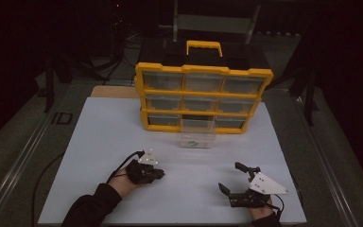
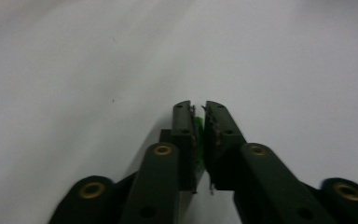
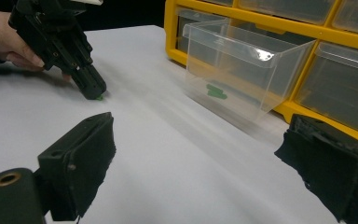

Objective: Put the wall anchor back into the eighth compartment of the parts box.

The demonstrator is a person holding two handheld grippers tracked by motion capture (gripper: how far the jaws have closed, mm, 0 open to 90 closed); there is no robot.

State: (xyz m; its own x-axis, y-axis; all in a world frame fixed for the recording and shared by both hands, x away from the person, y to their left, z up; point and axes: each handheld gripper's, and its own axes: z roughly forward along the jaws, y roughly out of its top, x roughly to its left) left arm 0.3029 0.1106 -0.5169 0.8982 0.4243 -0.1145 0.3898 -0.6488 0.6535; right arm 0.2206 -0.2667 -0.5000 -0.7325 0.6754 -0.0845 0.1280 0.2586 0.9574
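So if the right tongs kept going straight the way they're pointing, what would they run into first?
Probably the clear pulled-out drawer, slightly right of centre ahead of the open right tongs; bare white tabletop lies before it, though depth is hard to judge.

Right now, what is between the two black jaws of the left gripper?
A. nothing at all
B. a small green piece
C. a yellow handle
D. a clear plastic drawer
B: in the left gripper view, a small green piece sits pinched between the closed jaws of the left gripper, above the white table.
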